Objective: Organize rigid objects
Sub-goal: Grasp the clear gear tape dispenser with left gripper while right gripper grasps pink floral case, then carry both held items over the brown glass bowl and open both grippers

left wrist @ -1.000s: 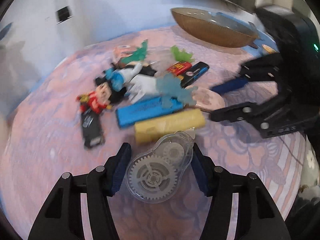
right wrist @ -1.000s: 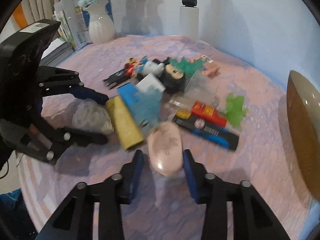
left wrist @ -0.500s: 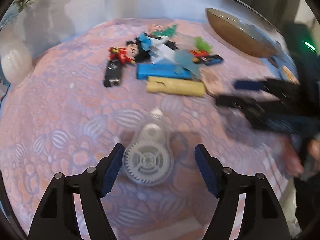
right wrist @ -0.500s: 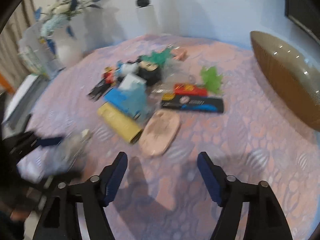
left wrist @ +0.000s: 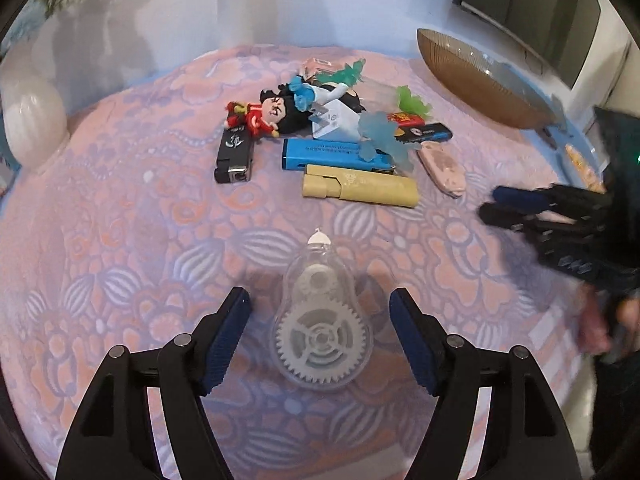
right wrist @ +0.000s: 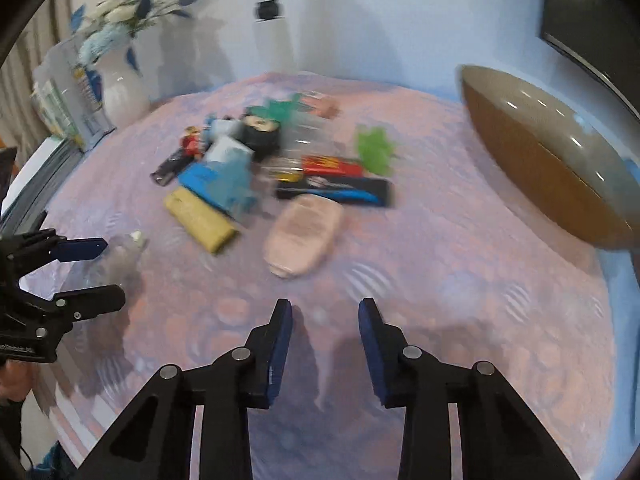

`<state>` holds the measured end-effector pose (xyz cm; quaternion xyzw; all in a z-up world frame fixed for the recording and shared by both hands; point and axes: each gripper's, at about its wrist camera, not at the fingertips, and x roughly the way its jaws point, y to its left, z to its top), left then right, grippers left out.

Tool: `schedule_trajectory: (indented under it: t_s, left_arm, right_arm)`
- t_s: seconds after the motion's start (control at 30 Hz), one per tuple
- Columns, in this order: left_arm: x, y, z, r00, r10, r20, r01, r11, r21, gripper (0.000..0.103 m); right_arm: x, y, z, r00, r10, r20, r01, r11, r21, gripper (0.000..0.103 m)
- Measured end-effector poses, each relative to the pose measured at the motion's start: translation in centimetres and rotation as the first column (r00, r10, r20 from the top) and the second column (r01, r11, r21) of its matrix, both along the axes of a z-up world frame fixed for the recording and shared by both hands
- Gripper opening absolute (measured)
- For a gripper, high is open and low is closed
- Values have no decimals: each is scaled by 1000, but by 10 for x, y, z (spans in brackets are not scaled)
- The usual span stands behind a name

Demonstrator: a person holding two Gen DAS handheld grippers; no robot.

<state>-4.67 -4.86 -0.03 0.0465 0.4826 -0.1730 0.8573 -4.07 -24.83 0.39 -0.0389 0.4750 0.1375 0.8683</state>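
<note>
1. Just let go with the left gripper: spread wide and touching nothing, with the clear correction-tape dispenser lying flat on the tablecloth between the fingers, clear of both pads. Had it clamped a second ago, right against the yellow case; has since drawn it to the near side, well apart from the pile.
2. Likewise released the pink case from the right gripper: closing now on nothing, with only bare cloth between the fingers. Left the case just outside the pile, beside the black-and-blue bar, and backed away from it.
3. Reads as two rigid pieces pulled from the clutter and set down singly. Judged early in the sort, with the yellow case, blue case, black lighter and the small figures heaped together.
4. Plenty of bare cloth left of the dispenser and in front of the pile for laying out more pieces.
5. Tighter on the right: cloth edge close below the right gripper in the left wrist view, brown bowl along the far right, white vase at the far left. Best kept clear of all three on the next reach.
6. Worth minding, too, that both grippers work the same near strip, with the dispenser lying between them.
</note>
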Motion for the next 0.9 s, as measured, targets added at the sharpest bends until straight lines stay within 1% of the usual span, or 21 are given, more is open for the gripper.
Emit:
schedule_trajectory:
  t_s: [0.07,0.1,0.13,0.17,0.2,0.23,0.3,0.33,0.37,0.4,0.43,0.47,0.57,0.6,0.63,0.67,0.7,0.77,0.83,0.9]
  left_arm:
    - [1,-5,-2,1000,3,28,-4,1000,27,71]
    - [1,-8,-3,999,6,42,-8,999,39,70]
    - [2,-9,-3,999,10,50,-12,999,44,70]
    - [2,-10,-3,998,12,58,-15,999,49,68]
    - [1,-11,-3,998,10,67,-13,999,50,61]
    - [1,-12,-2,997,7,72,-10,999,51,58]
    - [0,-16,-1,996,-2,87,-4,998,60,42]
    - [0,-17,-1,996,-3,91,-3,998,63,40]
    - [0,-18,-1,995,-2,98,-5,997,73,40]
    - [-1,-19,0,994,-4,106,-5,997,78,40]
    - [-2,-19,1,993,-4,120,-6,997,78,40]
    - [-4,-18,3,991,-3,132,-6,998,70,40]
    - [-9,-12,20,985,-7,170,12,1000,-25,40]
    - [-9,-13,30,982,-9,190,19,999,-51,40]
    - [-8,-16,38,978,-11,208,24,998,-59,39]
    - [-6,-22,49,974,-17,227,34,997,-68,32]
    - [-3,-28,57,971,-27,236,47,996,-79,32]
    - [8,-51,82,959,-57,278,90,990,-106,32]
    - [19,-77,101,946,-90,312,133,984,-116,32]
    - [35,-104,118,938,-135,320,191,970,-153,32]
  right_arm:
    - [3,-5,5,999,16,-30,-14,998,66,46]
    - [4,-4,7,999,13,-29,-11,997,70,62]
    - [7,-1,10,1000,-7,-13,8,998,58,67]
    - [11,4,10,1000,-14,-7,15,998,63,67]
    - [15,7,9,1000,-15,-16,16,997,80,67]
    - [21,11,7,999,-26,-29,28,995,98,67]
    - [35,20,-2,996,-70,-62,76,991,107,65]
    - [40,25,-3,994,-95,-54,99,991,87,59]
    - [42,32,-2,993,-117,-21,118,992,47,53]
    - [44,40,-3,993,-122,0,122,993,-9,38]
    - [42,46,-3,993,-117,19,118,992,-47,37]
    - [40,46,-2,994,-105,26,106,993,-45,37]
    - [21,31,4,998,-58,18,57,998,40,37]
    - [14,21,10,998,-59,27,57,996,73,37]
    - [9,10,17,997,-69,41,65,993,94,37]
    - [4,-3,28,994,-87,64,80,990,112,37]
    - [-1,-18,43,989,-110,95,97,986,133,37]
    - [-9,-52,77,969,-175,172,148,976,162,37]
    - [-8,-79,100,952,-223,208,186,966,181,37]
    - [-4,-108,118,936,-269,227,224,953,204,37]
